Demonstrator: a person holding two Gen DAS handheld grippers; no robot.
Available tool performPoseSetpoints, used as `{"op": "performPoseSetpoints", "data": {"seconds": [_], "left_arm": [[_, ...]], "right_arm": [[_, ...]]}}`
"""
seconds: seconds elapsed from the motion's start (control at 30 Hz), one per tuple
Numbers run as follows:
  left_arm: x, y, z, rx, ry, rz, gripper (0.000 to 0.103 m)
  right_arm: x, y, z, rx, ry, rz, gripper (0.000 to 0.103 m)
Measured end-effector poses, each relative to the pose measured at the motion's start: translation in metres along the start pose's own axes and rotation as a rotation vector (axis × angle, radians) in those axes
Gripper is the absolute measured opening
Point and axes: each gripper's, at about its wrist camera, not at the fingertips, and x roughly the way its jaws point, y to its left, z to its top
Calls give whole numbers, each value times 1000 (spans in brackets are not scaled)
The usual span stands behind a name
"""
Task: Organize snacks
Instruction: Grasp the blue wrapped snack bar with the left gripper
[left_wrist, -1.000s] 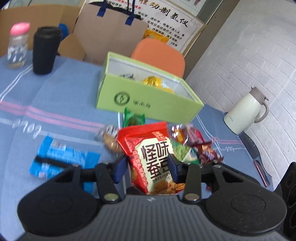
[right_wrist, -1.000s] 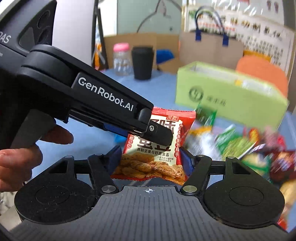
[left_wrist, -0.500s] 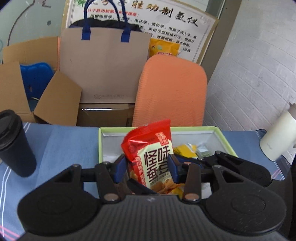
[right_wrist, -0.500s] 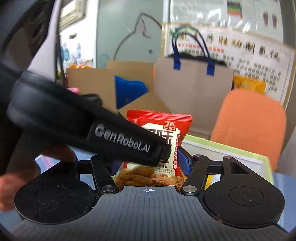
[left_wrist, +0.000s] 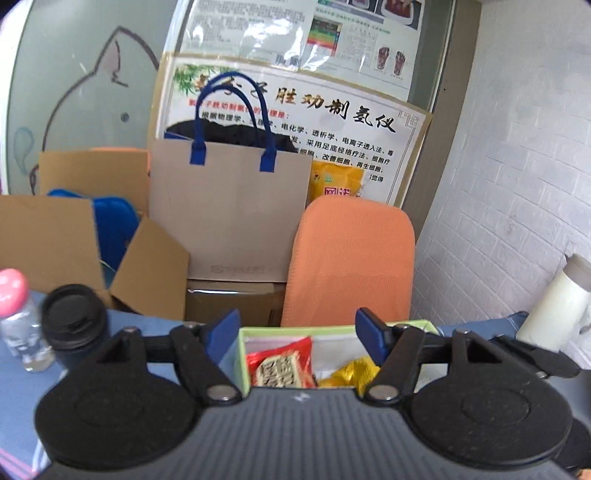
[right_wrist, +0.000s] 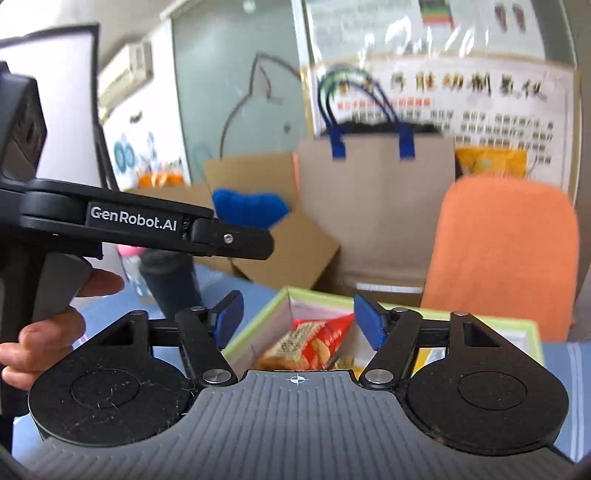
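A red snack packet (left_wrist: 280, 363) lies inside the light green box (left_wrist: 242, 354), beside a yellow packet (left_wrist: 349, 373). My left gripper (left_wrist: 297, 330) is open and empty above the box, blue pads spread wide. My right gripper (right_wrist: 298, 321) is also open and empty over the same box (right_wrist: 255, 325), with the red packet (right_wrist: 314, 341) below and between its fingers. The left gripper's arm (right_wrist: 147, 229) crosses the left side of the right wrist view.
On the blue tablecloth (left_wrist: 14, 384) stand a black cup (left_wrist: 75, 325), a pink-capped bottle (left_wrist: 16, 314) and a white kettle (left_wrist: 554, 314). Behind the table are an orange chair back (left_wrist: 351, 262), a brown paper bag (left_wrist: 229, 218) and cardboard boxes (left_wrist: 48, 236).
Both grippers carried the red packet from the snack pile to the green box, then opened and let it go. The packet now lies in the box.
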Motion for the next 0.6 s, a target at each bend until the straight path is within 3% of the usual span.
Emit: {"op": "performPoseSetpoints", "data": {"seconds": [0.07, 0.2, 0.33, 0.47, 0.53, 0.6], "left_arm": [[-19, 2, -12, 5, -5, 14, 69], [-43, 11, -52, 2, 36, 72, 69], [-61, 26, -100, -12, 113, 167, 69], [-84, 53, -147, -152, 175, 229, 69], [-100, 68, -164, -245, 174, 262, 69], [-115, 82, -175, -320, 164, 287, 69]], "right_arm": [[-17, 9, -4, -20, -23, 2, 69], [-48, 32, -34, -33, -12, 35, 72], [-69, 69, -77, -44, 60, 79, 72], [-60, 103, -122, -59, 193, 195, 73], [-47, 121, -140, -95, 278, 274, 73], [-33, 139, -148, -164, 306, 301, 73]]}}
